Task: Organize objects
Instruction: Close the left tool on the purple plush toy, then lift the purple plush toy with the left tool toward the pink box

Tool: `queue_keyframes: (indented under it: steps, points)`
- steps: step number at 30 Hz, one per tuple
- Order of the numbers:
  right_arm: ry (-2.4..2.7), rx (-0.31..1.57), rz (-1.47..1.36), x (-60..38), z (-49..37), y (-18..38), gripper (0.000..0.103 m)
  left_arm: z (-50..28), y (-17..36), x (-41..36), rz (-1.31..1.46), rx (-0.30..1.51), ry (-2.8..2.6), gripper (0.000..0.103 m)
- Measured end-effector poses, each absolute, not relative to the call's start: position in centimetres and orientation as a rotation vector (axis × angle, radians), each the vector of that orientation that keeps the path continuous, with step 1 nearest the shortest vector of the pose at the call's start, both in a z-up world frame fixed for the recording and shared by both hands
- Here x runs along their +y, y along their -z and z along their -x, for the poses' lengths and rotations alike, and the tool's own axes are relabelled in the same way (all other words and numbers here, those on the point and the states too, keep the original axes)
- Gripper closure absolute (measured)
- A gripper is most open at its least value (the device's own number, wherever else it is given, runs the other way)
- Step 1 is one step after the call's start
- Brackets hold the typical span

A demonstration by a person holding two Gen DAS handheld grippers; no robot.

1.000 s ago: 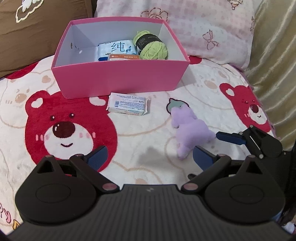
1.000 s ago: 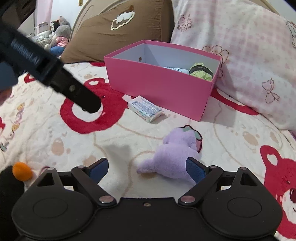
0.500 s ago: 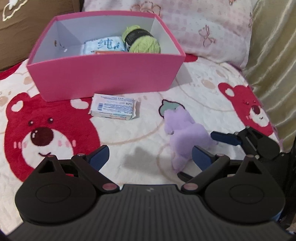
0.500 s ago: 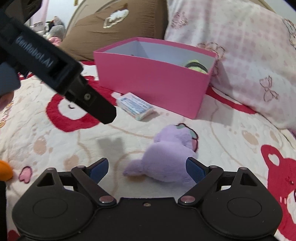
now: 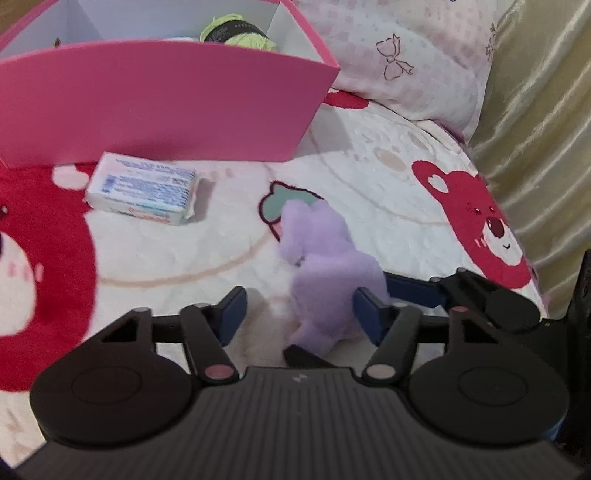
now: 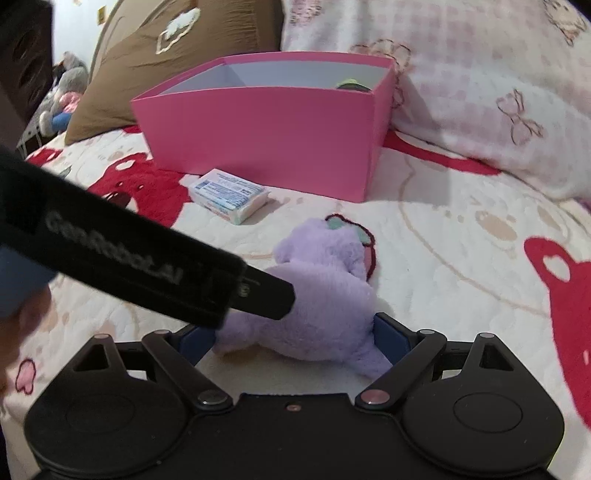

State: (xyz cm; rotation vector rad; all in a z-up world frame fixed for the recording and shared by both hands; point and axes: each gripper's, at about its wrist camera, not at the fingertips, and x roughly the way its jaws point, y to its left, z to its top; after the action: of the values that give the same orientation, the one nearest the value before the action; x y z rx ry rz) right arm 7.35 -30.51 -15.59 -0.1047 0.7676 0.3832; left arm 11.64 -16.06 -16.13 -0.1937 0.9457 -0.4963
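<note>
Yarn (image 5: 236,33) half hidden behind box wall (image 5: 155,99)

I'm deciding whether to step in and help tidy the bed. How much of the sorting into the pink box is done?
Partly done. The green yarn ball already sits inside the pink cardboard box. In hand: both claws are around the purple plush toy; the left claw is closing on it, the right claw brackets it. Left: the white wrapped soap bar on the bear-print blanket.
</note>
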Motion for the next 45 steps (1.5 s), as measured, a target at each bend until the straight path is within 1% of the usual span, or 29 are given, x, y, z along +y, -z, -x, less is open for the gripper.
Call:
queue_keyframes:
  steps: [1, 6, 10, 11, 12, 18, 23, 36, 45]
  points:
    - [-0.38, 0.771, 0.089, -30.7, -7.5, 15.8, 0.01, -11.6, 16.2, -16.1, 0.203, 0.941, 0.499, 0.049]
    - [-0.364, 0.757, 0.055, -30.9, -7.4, 16.3, 0.01, -11.4, 16.3, -16.1, 0.229, 0.933, 0.518, 0.061]
    - [-0.336, 0.739, 0.035, -30.8, -7.4, 16.7, 0.01, -11.3, 16.4, -16.3, 0.248, 0.93, 0.528, 0.067]
    - [-0.329, 0.735, 0.03, -30.7, -7.4, 16.7, 0.01, -11.2, 16.4, -16.4, 0.255, 0.931, 0.534, 0.07]
    - [-0.32, 0.733, 0.028, -30.7, -7.4, 16.8, 0.013, -11.2, 16.4, -16.5, 0.259, 0.933, 0.536, 0.071]
    - [-0.275, 0.73, 0.044, -30.1, -7.1, 16.4, 0.025, -10.9, 16.2, -16.4, 0.266, 0.925, 0.525, 0.073]
    - [-0.274, 0.719, 0.056, -29.8, -6.5, 16.0, 0.029, -10.6, 15.7, -16.0, 0.271, 0.929, 0.518, 0.073]
    - [-0.275, 0.726, 0.082, -27.3, -5.3, 15.1, 0.03, -9.4, 14.6, -13.7, 0.27, 0.96, 0.48, 0.074]
    - [-0.294, 0.744, 0.048, -25.1, -4.2, 13.9, 0.03, -8.3, 12.5, -11.7, 0.228, 0.997, 0.45, 0.074]
